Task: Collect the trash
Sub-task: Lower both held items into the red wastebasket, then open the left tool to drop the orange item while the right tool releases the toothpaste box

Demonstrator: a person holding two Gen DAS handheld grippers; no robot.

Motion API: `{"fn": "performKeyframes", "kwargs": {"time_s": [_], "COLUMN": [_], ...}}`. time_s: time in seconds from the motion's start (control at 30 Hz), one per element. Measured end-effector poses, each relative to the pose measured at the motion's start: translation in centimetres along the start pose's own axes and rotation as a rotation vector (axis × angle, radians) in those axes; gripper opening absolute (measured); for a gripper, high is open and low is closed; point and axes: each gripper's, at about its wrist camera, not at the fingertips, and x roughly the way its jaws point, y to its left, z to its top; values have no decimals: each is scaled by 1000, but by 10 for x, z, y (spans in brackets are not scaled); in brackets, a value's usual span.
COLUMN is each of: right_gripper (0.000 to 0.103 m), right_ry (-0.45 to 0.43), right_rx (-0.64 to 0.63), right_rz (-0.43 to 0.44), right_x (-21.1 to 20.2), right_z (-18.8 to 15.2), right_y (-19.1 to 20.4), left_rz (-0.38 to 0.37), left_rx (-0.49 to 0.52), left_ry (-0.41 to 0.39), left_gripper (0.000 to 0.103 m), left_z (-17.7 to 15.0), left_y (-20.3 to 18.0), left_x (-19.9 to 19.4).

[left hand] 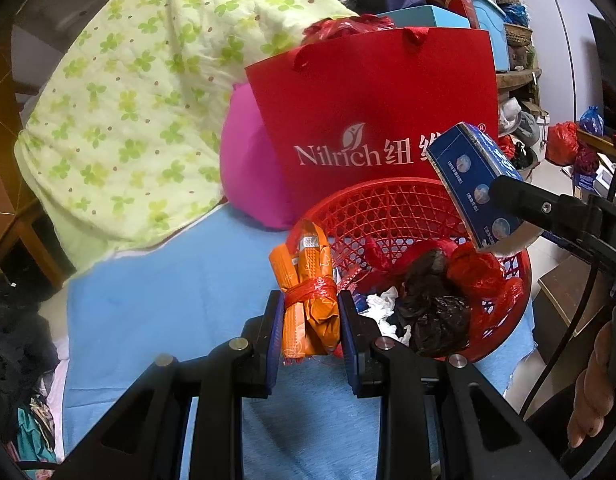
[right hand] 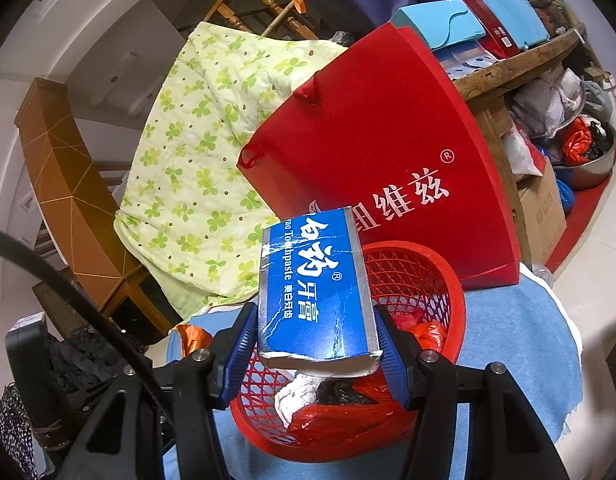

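My left gripper (left hand: 311,316) is shut on an orange packet (left hand: 308,296) tied with red string, held upright at the near left rim of the red mesh basket (left hand: 388,208). My right gripper (right hand: 316,332) is shut on a blue toothpaste box (right hand: 314,284), gripped by its sides and held over the red mesh basket (right hand: 424,276). In the left wrist view that blue toothpaste box (left hand: 472,176) hangs tilted above the basket's far right rim. Inside the basket lie white crumpled paper (left hand: 384,308), a dark bag (left hand: 432,312) and red plastic (left hand: 480,272).
The basket stands on a blue cloth (left hand: 167,292). Behind it stands a red paper bag (left hand: 372,120), with a pink cushion (left hand: 243,160) and a green clover quilt (left hand: 119,112) to the left. Cluttered shelves (right hand: 528,64) and a cardboard box (right hand: 544,208) fill the right. A hand (left hand: 592,384) shows at the right edge.
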Motion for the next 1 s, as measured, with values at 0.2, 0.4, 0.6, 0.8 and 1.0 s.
{"fn": "performKeyframes", "kwargs": {"time_s": [0.2, 0.4, 0.6, 0.8, 1.0], "right_gripper": [60, 60, 60, 60, 61], "right_ry": [-4, -2, 1, 4, 1], "right_rx": [12, 14, 19, 24, 30], "right_rz": [-7, -10, -16, -22, -26], "right_x": [-2, -3, -3, -1, 0], "right_z": [-1, -1, 0, 1, 2], "right_y": [-3, -3, -5, -7, -8], "left_rz": [-8, -18, -30, -40, -51], "left_rx": [5, 13, 14, 17, 20], "left_ry": [-3, -2, 6, 11, 12], "left_gripper": [28, 28, 28, 28, 28], "left_z": [2, 1, 0, 2, 5], "left_y": [-2, -4, -4, -5, -8], "left_x": [2, 3, 6, 11, 15]}}
